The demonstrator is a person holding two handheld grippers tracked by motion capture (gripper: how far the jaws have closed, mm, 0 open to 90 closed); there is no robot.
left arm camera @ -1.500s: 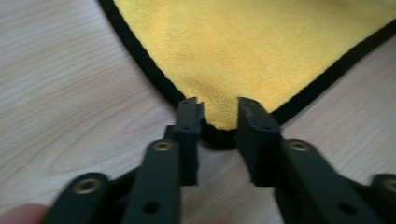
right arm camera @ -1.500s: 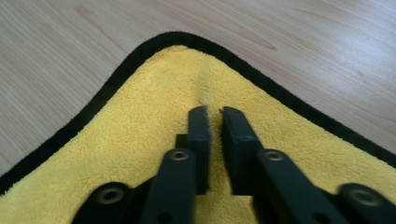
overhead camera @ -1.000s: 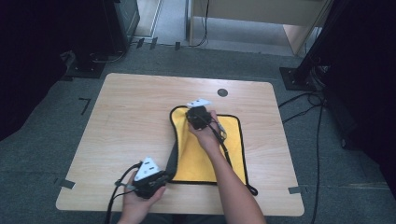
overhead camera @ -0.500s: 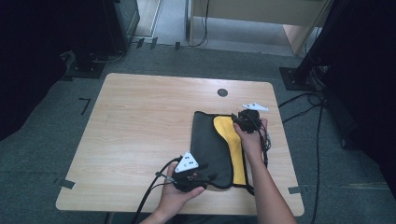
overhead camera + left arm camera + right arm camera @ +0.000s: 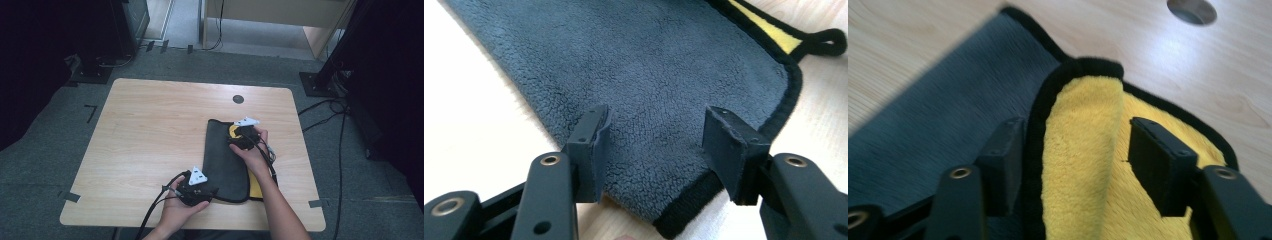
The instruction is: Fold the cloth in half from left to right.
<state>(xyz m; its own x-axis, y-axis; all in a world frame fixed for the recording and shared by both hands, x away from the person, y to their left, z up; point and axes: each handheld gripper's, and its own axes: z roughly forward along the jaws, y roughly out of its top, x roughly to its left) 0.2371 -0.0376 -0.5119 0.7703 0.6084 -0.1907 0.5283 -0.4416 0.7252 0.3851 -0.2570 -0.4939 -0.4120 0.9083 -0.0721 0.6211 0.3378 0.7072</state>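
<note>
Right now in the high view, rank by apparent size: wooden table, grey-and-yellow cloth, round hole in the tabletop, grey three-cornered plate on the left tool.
1. light wooden table
2. grey-and-yellow fleece cloth with black trim
3. grey three-cornered plate on the left tool
4. dark round hole, nearly alike in size and farther off, so unsure.

Light wooden desk point(image 5: 150, 130), round hole point(image 5: 238, 99) near far edge; folded grey-yellow cloth point(image 5: 225, 160) lying right of centre.

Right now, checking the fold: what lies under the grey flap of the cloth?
Under the grey flap, the cloth's yellow side shows along the right edge and far corner; the rest is covered.
</note>
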